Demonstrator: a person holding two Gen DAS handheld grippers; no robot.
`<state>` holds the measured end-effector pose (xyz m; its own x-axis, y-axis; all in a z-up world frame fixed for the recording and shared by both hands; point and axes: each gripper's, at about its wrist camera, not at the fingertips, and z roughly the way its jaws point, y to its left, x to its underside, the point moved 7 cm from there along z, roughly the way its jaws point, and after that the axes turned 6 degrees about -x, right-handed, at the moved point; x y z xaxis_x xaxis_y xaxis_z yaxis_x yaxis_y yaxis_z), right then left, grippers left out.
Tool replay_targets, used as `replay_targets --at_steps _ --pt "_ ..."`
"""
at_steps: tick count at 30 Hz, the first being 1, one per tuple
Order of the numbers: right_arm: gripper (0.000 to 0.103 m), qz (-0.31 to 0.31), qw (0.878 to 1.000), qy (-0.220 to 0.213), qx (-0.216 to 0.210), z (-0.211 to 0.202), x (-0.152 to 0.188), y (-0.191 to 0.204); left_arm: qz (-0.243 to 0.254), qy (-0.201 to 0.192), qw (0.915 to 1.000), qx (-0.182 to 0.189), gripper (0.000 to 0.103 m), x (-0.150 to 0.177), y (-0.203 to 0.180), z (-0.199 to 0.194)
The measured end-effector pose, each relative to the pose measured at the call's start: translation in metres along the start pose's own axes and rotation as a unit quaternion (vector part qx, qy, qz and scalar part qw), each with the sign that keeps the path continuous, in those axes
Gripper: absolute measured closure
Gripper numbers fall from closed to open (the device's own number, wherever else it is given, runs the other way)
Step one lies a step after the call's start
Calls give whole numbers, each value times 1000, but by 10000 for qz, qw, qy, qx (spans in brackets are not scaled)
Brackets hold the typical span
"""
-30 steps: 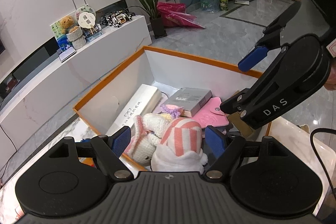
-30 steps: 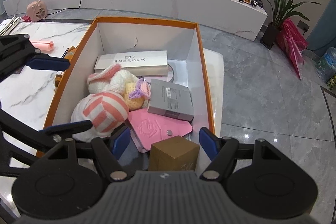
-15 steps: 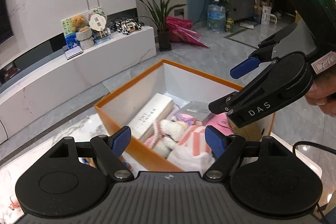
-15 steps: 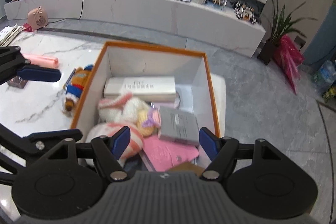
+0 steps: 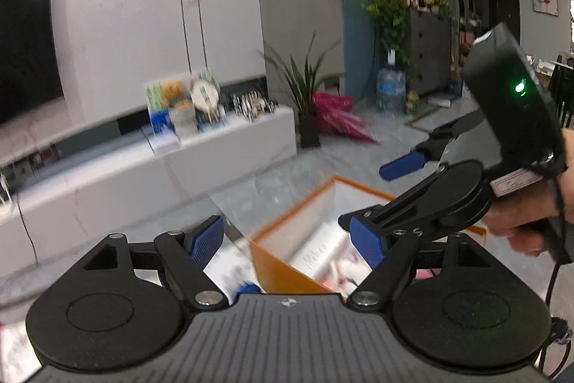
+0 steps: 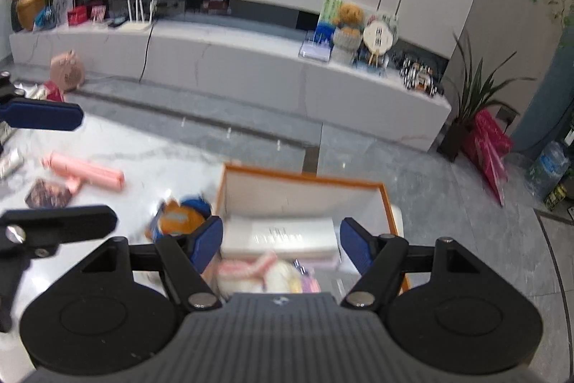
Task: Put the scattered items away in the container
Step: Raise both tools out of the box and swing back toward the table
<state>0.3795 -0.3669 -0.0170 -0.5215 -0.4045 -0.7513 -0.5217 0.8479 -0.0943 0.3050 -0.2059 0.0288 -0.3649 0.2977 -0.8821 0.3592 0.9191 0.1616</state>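
The orange-rimmed white box (image 6: 305, 175) stands on the marble table (image 6: 150, 146), below and just ahead of both grippers. Inside it I see a long white carton (image 6: 287, 234) and a white-and-pink knitted plush (image 6: 251, 271). My right gripper (image 6: 281, 244) hangs open and empty above the box's near end. My left gripper (image 5: 287, 241) is open and empty too, over the box's corner (image 5: 287, 225). Each shows in the other's view: left gripper (image 6: 97, 171), right gripper (image 5: 376, 192). On the table left of the box lie an orange-and-blue plush (image 6: 183, 218), a pink tube (image 6: 86, 173) and a dark card (image 6: 48, 198).
A long white TV bench (image 6: 251, 70) with toys and ornaments runs behind the table. A pink fan (image 6: 66, 74) sits on the floor to the left. A potted plant (image 6: 466, 117), a pink bag (image 6: 488, 139) and a water bottle (image 6: 549, 167) stand at the right.
Both grippers have risen and drawn back from the box, which now sits smaller and lower in both views. The striped plush stays in the box. Neither gripper's opening has changed.
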Motion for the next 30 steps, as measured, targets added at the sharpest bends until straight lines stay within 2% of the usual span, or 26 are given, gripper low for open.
replay_targets --at_steps 3,5,8,11,14,17,19,22,25,27,30 --pt "28 86 9992 -366 122 -13 -20 10 138 -394 9991 -26 11 -16 13 -23" --pt "20 201 9971 -708 181 -25 -34 16 38 -681 9976 -82 10 -24 28 -41" --pt "19 354 9922 -1188 161 -42 -51 29 -451 -1155 9917 -339 4 -27 63 -69" --pt "18 382 9880 -1493 87 -51 -62 44 -823 -1459 9839 -621 4 -28 96 -88" --pt "17 323 9859 -1639 46 -52 -72 60 -854 -1501 9815 -828 4 -24 118 -102" --pt "15 317 9824 -1842 -7 -50 -83 74 -925 -1689 9752 -1091 0 -13 143 -111" --pt "11 301 9769 -2117 33 -51 -91 83 -864 -1652 9712 -1483 0 5 156 -108" --pt "11 199 9681 -2481 304 -52 -99 95 -548 -1583 9672 -1912 0 41 171 -107" --pt "10 61 9567 -2859 542 -53 -102 106 -579 -1654 9561 -2347 0 66 190 -110" --pt "9 -23 9520 -2993 641 -52 -103 112 -639 -1736 9535 -2381 0 72 202 -113" --pt "7 -133 9516 -3004 629 -44 -104 123 -362 -1791 9493 -2557 0 85 215 -115"
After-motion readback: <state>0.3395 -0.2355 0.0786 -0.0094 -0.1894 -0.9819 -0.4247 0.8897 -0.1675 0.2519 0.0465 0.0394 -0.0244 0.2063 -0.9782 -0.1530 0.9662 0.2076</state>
